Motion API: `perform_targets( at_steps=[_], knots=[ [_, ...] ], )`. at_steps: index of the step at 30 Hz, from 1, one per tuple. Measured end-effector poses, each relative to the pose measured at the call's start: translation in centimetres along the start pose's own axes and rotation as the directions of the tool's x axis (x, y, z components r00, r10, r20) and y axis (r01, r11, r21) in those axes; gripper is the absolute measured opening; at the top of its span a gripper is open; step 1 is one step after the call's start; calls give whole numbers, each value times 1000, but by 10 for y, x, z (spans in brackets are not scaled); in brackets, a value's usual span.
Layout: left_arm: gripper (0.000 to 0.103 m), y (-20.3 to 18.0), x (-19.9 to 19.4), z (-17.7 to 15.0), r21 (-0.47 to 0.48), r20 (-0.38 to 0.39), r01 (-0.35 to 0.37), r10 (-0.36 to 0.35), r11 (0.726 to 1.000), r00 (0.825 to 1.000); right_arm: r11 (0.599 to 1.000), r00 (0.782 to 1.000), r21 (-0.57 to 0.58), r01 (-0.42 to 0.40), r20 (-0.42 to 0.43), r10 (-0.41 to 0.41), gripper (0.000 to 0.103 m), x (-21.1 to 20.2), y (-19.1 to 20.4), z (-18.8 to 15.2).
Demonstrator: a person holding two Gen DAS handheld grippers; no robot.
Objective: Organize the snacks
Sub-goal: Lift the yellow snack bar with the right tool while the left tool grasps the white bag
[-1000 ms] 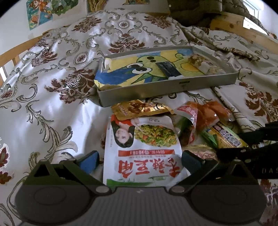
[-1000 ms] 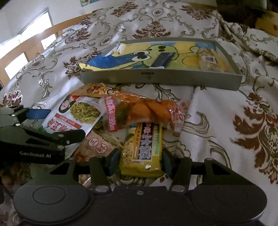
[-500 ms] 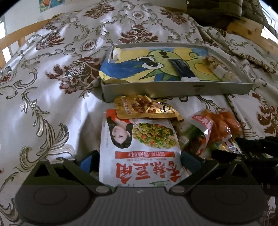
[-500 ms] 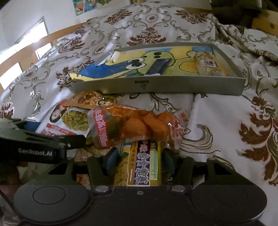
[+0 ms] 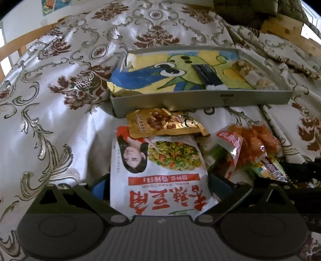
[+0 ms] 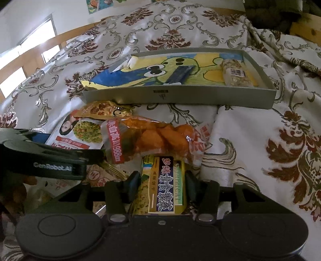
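- bedspread (image 5: 60,84): cloth, slight sheen
- tray (image 6: 180,96): matt grey walls
- snack packets (image 5: 160,160): glossy plastic film
- gold pouch (image 5: 166,124): shiny foil
- bed frame (image 5: 284,30): bare wood

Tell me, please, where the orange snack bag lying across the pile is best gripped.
Probably grip the orange snack bag at its flat crimped end seal, coming from the right over bare bedspread. The middle is bulged, and the yellow packet and white bag crowd the other sides.

A floral bedspread (image 5: 66,112) covers the bed — wooden rail (image 6: 305,32) behind, posters (image 6: 100,6) on the wall.
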State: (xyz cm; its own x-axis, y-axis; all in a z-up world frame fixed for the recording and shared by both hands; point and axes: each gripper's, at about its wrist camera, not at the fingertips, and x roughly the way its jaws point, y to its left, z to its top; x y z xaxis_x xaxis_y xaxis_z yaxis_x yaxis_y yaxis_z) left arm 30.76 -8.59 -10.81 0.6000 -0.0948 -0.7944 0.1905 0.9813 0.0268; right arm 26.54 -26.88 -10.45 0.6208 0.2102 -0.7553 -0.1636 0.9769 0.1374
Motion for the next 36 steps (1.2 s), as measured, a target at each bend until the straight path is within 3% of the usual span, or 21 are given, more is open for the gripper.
perform_targets(
  at_steps=[8, 18, 26, 36],
  knots=[
    [97, -4, 0, 4, 32, -24, -15, 16, 999, 1000, 1000, 1000, 3, -9, -2, 9, 51, -3, -1, 1],
    [95, 10, -26, 7, 3, -53, -39, 39, 999, 998, 1000, 1000, -4, -26, -1, 26, 51, -16, 4, -1],
    [95, 8, -59, 1, 38, -36, -58, 60, 998, 998, 998, 998, 20, -59, -10, 59, 50, -31, 6, -3],
    [95, -2, -98, -7, 22, -3, -22, 22, 1000, 1000, 995, 996, 39, -87, 14, 87, 50, -65, 10, -17]
  ],
)
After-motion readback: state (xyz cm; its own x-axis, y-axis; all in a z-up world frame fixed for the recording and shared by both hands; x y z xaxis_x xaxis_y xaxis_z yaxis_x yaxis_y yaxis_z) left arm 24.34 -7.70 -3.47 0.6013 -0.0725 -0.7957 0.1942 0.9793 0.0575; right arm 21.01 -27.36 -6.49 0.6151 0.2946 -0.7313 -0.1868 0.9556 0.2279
